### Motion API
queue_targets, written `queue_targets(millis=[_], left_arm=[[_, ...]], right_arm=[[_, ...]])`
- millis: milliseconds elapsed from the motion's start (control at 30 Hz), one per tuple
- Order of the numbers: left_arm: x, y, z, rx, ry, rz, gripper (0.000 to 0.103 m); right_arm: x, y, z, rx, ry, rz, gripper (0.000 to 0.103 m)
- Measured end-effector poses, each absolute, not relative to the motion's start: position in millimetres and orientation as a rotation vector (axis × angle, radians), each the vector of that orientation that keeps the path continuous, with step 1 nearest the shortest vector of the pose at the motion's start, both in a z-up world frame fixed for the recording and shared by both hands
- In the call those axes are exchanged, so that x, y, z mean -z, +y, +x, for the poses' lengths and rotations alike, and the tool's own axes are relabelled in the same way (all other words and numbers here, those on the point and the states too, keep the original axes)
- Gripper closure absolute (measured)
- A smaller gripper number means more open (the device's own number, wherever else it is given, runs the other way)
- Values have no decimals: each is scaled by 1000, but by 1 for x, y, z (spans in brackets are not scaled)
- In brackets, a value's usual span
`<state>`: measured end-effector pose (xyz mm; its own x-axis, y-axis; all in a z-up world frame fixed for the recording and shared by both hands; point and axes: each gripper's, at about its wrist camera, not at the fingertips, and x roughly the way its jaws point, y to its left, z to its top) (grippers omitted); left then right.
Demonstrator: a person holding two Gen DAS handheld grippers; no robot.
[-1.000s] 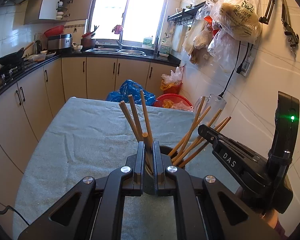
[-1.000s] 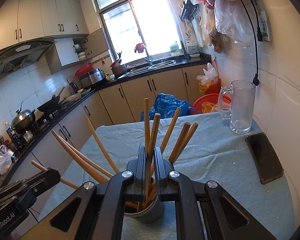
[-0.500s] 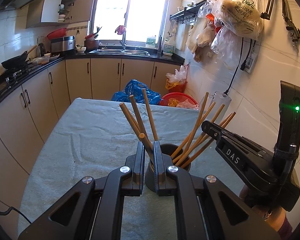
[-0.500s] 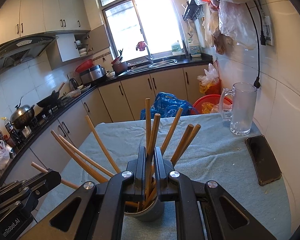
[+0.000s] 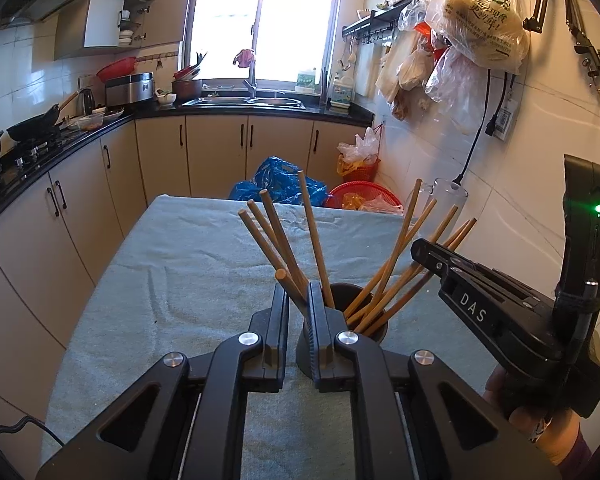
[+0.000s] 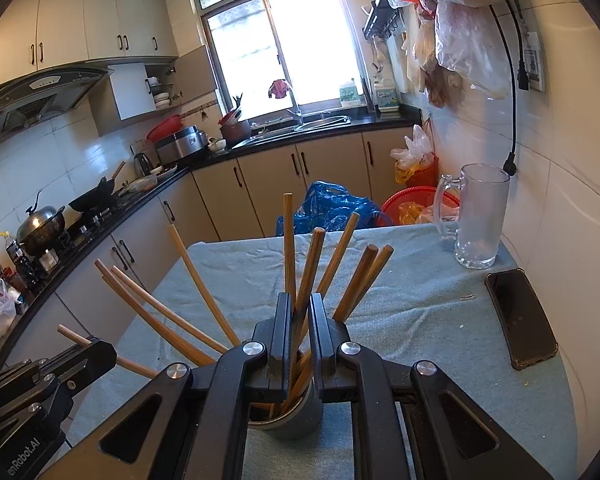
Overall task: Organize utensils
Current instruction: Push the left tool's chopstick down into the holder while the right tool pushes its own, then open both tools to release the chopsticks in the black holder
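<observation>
While both jaws sit narrowed on wooden chopsticks (image 5: 278, 240) standing in dark cylindrical holder (image 5: 342, 340) on grey-cloth tabletop (image 5: 188, 272): left gripper (image 5: 298, 300) pinches one stick, right gripper (image 6: 300, 314) another. Step in hand, I judge: seating sticks in holder. Next: ease jaws apart, withdraw upward without toppling holder.

My left gripper (image 5: 298, 300) now sits farther back from the cup (image 5: 342, 330) than one second ago, so I see the cup's dark wall and its rim beside the right finger (image 5: 318, 308). One chopstick (image 5: 288, 286) now leans toward me in the gap, where before a stick stood upright. The gap itself looks a little wider. My right gripper (image 6: 299, 320) is slightly higher, and more of the phone (image 6: 520, 316) shows.
</observation>
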<state>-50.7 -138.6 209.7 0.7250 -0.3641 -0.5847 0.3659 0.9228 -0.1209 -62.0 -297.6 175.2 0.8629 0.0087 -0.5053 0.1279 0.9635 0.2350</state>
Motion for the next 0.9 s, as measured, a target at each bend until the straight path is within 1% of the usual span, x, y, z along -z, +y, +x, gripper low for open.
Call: queue_targets(millis=[67,167,200,267,300,333,400,467,533,567,667,733,767,833,900], left_arm=[[-210,-138,-52,405,645,1,94],[-213,-139,-55,406,632,7,93],[-215,-138,-58,403,621,11,90],[-219,-136,-62,401,608,17,80],[-221,-134,-65,400,600,16,72],[-223,-133,-67,399,593,14,68],[-229,-127,-74,392,568,8,66],[-234,-124,-79,384,552,10,62],[-241,-117,-86,371,531,5,55],[-245,-114,-89,363,522,1,54],[-254,-102,-100,340,489,-12,43],[-261,-94,-109,314,462,-12,30],[-264,-90,-115,293,445,-4,26],[-268,-85,-124,249,415,14,14],[-272,-78,-136,191,365,40,8]], right_arm=[[-175,-296,-61,62,535,265,92],[-176,-294,-61,58,534,258,82],[-177,-293,-62,58,531,256,81],[-178,-292,-64,59,525,254,74],[-180,-292,-64,59,522,254,73],[-181,-292,-65,59,520,254,72],[-184,-292,-66,60,516,251,71],[-186,-290,-68,59,511,248,70],[-189,-288,-71,61,504,245,69],[-191,-288,-73,63,500,243,67],[-200,-285,-81,81,477,236,62],[-205,-284,-88,84,465,238,61],[-208,-283,-91,84,459,239,61],[-214,-280,-99,86,450,234,60],[-219,-277,-109,88,446,224,56]])
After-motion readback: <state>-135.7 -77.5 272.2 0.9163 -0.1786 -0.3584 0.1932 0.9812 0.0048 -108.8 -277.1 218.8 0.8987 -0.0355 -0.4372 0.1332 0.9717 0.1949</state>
